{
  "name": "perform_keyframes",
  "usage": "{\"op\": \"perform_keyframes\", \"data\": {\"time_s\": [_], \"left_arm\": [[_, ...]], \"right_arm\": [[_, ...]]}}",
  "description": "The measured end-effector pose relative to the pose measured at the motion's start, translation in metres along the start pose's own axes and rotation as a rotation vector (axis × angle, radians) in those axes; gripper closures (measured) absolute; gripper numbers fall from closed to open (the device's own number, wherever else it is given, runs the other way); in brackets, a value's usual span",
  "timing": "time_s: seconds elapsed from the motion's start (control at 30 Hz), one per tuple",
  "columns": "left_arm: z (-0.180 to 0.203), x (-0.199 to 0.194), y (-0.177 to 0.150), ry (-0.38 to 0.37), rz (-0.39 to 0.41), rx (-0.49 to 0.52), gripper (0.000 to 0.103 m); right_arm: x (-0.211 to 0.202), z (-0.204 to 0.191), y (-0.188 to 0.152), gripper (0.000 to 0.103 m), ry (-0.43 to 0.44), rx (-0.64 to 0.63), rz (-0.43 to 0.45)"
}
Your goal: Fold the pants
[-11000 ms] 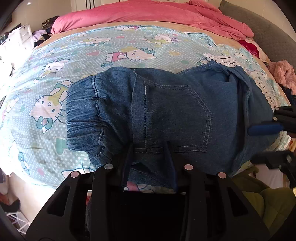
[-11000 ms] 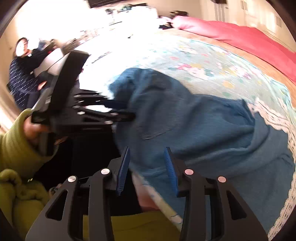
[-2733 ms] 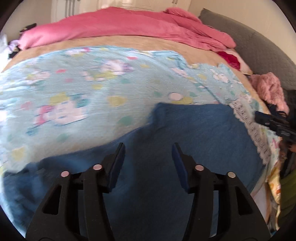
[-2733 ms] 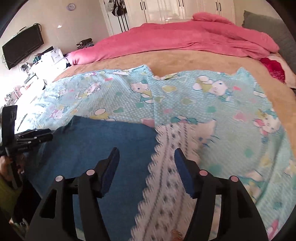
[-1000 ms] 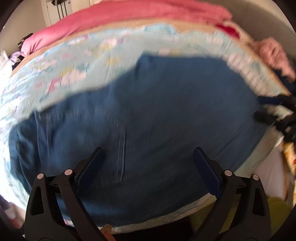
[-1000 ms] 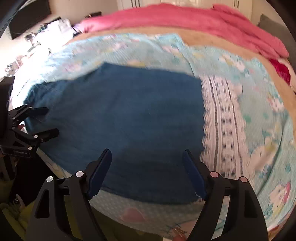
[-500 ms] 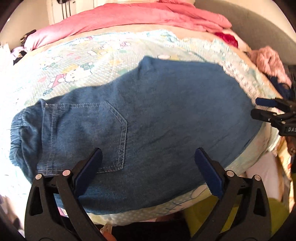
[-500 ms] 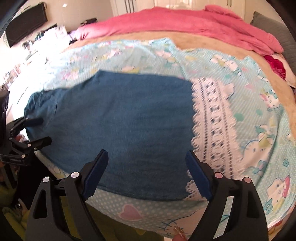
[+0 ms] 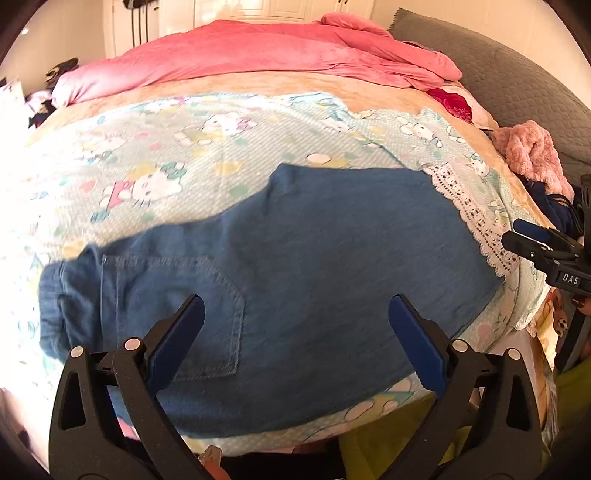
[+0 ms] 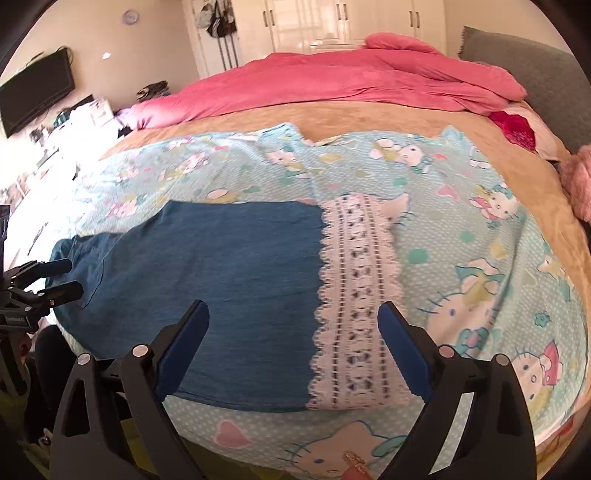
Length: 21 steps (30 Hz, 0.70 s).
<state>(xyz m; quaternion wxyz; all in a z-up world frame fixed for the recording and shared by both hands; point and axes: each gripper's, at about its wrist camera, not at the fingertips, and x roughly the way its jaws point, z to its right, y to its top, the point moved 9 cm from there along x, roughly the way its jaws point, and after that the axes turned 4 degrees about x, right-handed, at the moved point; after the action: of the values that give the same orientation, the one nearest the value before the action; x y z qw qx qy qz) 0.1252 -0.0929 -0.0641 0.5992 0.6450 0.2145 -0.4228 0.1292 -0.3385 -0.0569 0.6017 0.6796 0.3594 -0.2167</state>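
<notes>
- Bedroom with a wide bed fills both views; its top is covered by a light blue cartoon-cat sheet (image 9: 207, 147) over a beige blanket (image 10: 369, 118).
- At the far side of the bed a pink duvet (image 9: 258, 55) lies crumpled, and a grey headboard (image 9: 517, 85) stands on the right.
- On the near part of the sheet the blue denim pants (image 9: 314, 251) lie flat, spread from left to right close to the bed edge.
- In the left wrist view the elastic waistband (image 9: 55, 302) is on the left end and a back pocket (image 9: 207, 306) faces up beside it.
- On the right end the pants stop at a white lace strip (image 10: 354, 295), which lies on the sheet and touches the denim edge.
- From the right wrist view the left gripper (image 10: 55, 277) is seen at the left border, near the waistband end; whether it touches the cloth I cannot tell.
- Its jaws stand wide apart in its own view, over the pants, with nothing pressed between the blue pads (image 9: 177, 339).
- Jaws of the right gripper (image 10: 293, 343) are opening and already wide; below them are the denim edge and the lace, but the pads do not press on them.
- A pink fluffy cloth (image 9: 532, 155) lies at the right bed edge, well apart from the pants.
- White wardrobe doors (image 10: 351, 22) and a dark television (image 10: 35, 92) on the wall are in the background.
</notes>
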Motion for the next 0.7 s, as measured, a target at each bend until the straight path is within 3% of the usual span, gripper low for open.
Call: {"op": "perform_keyframes", "data": {"time_s": [0.33,0.7], "left_arm": [[0.034,0.011,0.035,-0.017,0.001,0.087,0.009],[0.083,0.064,0.089,-0.066,-0.036,0.197,0.009]], "right_arm": [[-0.014,0.033,-0.002,0.01,-0.002,0.072,0.034],[-0.017,0.067,-0.021,0.01,0.005,0.142,0.017]]}}
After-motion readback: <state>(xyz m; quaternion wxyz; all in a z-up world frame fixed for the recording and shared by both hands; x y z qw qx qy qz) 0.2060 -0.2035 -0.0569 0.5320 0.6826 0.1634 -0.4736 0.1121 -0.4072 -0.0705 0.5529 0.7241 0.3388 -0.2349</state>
